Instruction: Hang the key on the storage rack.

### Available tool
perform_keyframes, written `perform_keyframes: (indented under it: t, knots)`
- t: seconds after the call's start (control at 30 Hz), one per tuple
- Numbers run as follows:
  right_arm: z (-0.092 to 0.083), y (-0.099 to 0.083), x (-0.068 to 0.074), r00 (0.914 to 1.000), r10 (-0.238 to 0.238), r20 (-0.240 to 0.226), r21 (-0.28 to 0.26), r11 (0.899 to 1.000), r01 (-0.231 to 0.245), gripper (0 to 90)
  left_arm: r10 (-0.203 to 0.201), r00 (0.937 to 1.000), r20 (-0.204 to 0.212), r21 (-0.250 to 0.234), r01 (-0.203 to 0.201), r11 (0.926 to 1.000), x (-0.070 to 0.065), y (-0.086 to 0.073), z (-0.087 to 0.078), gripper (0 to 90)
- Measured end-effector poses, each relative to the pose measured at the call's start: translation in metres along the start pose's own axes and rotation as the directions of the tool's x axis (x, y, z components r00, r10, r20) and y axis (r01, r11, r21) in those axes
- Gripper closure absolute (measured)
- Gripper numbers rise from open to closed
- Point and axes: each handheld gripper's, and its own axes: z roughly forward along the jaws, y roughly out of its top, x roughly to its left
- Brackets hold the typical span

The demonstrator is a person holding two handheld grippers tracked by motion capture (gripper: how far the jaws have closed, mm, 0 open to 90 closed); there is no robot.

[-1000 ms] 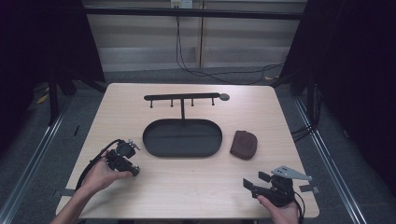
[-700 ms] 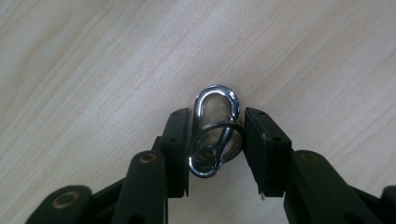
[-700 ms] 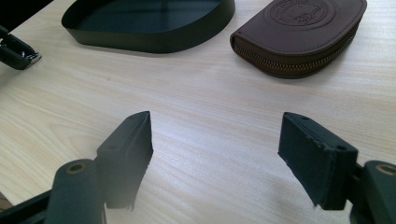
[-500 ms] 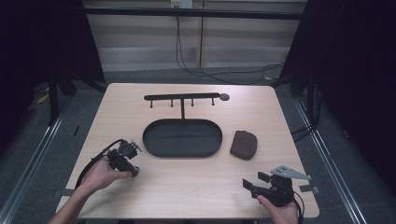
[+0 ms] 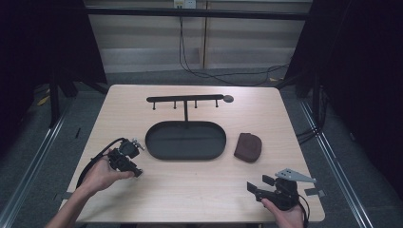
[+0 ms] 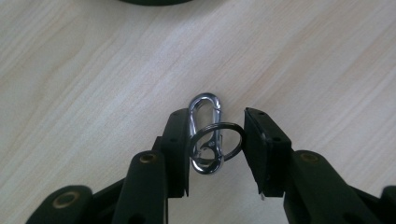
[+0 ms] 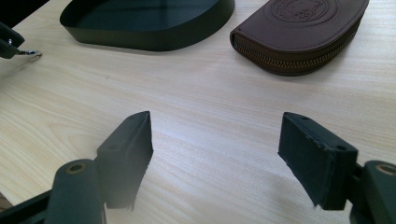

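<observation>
A silver carabiner clip with a dark key ring through it lies on the wooden table. My left gripper has just been closing around it. One pad touches the clip and the other touches the ring. In the high view the left gripper is at the table's front left, pointing down at the board. From the right gripper view the clip pokes out below those jaws. My right gripper rests open at the front right, with nothing between its fingers.
A black oval tray sits mid-table, its wall visible from the right gripper. Behind the tray stands a black hook rack. A brown zipped leather pouch lies to the right of the tray.
The left hand has shifted only slightly over the same spot. The right gripper has kept still.
</observation>
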Motion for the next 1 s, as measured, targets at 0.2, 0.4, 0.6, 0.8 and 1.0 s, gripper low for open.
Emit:
perform_keyframes:
  t: [0.2,0.4,0.6,0.8,1.0]
  knots:
    - [0.000,0.000,0.000,1.0000,0.001,0.001,0.001,1.000,-0.001,25.9,-0.009,0.9999,0.007,-0.013,0.009,0.9999,-0.001,0.003,-0.007,62.6]
    - [0.000,0.000,0.000,1.0000,0.001,0.001,0.001,1.000,-0.001,25.9,-0.025,0.9997,0.003,-0.016,0.026,0.9995,-0.001,0.008,-0.019,62.6]
    - [0.000,0.000,0.000,1.0000,0.002,0.001,0.001,1.000,-0.002,25.9,-0.033,0.9994,0.002,0.006,0.033,0.9994,-0.001,0.011,-0.022,62.7]
    - [0.000,0.000,0.000,1.0000,0.003,0.001,0.001,1.000,-0.003,25.9,-0.038,0.9993,-0.002,0.030,0.038,0.9988,0.000,0.014,-0.028,62.7]
    - [0.000,0.000,0.000,1.0000,0.004,0.001,0.003,1.000,-0.004,25.9,-0.057,0.9983,-0.009,0.035,0.057,0.9977,0.000,0.017,-0.033,62.7]
